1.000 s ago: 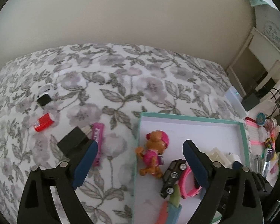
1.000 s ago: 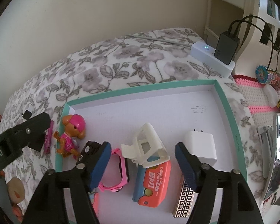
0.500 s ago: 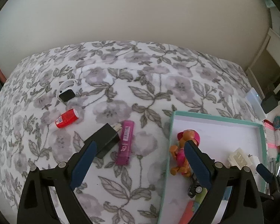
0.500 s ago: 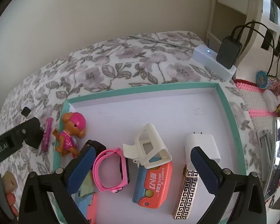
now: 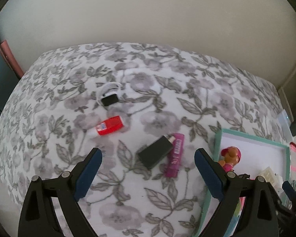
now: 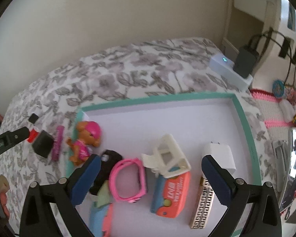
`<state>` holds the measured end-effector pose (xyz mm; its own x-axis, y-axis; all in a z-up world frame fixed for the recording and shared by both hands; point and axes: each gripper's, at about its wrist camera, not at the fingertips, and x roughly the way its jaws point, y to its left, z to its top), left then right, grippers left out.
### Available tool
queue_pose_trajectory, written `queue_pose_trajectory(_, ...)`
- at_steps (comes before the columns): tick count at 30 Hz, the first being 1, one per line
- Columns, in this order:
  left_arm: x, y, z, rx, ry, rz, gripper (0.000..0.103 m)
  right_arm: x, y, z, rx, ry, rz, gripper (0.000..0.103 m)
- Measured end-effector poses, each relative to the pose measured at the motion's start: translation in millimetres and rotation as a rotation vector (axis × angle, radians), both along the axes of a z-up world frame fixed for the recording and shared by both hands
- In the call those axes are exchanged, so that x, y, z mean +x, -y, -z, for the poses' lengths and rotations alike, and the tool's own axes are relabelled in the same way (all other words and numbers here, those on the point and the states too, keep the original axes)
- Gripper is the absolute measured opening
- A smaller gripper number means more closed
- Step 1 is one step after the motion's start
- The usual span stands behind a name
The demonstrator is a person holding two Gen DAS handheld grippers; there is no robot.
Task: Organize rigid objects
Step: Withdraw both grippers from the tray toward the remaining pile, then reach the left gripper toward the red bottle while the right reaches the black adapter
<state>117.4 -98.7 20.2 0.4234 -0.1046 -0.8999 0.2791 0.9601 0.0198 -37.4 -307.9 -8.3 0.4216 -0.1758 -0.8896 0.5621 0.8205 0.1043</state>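
Black block (image 5: 155, 154) touching purple tube (image 5: 175, 155) (both flat), beside teal tray (image 5: 217, 144).

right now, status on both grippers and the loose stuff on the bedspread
Left gripper open, empty, over black rectangular block and purple tube. Right gripper open, empty, above teal-rimmed tray. Nothing in the way.

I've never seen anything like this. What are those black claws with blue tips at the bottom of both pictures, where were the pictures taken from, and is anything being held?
No robot here: a person holds a two-finger tool in each hand, and each tool has a wide-angle camera looking along its fingers.

The left gripper is open and empty above a flowered bedspread. On it lie a black block, a purple tube, a red tube and a small black item.

The right gripper is wide open and empty above a teal-rimmed tray holding a toy dog, a pink band, an orange case and a white charger.
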Motion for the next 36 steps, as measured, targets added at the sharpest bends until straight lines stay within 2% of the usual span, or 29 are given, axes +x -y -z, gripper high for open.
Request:
queue_pose_trajectory(4, 4, -13, -7, 0.024, 0.02, -0.012, 0.095, 9, -19, -7, -0.003, 0.02, -0.058, 0.103)
queue_pose_trajectory(11, 15, -40, -8, 0.054, 0.026, -0.061, 0.095, 24, -49, 0, 0.001, -0.007, -0.133, 0.103)
queue_pose_trajectory(20, 29, -73, -6, 0.052, 0.017, -0.114, 0.095, 41, -80, 5, -0.003, -0.021, -0.206, 0.103)
queue_pose_trajectory(36, 47, -123, 5, 0.018, -0.018, -0.174, 0.095, 66, -123, 13, -0.009, -0.038, -0.254, 0.103)
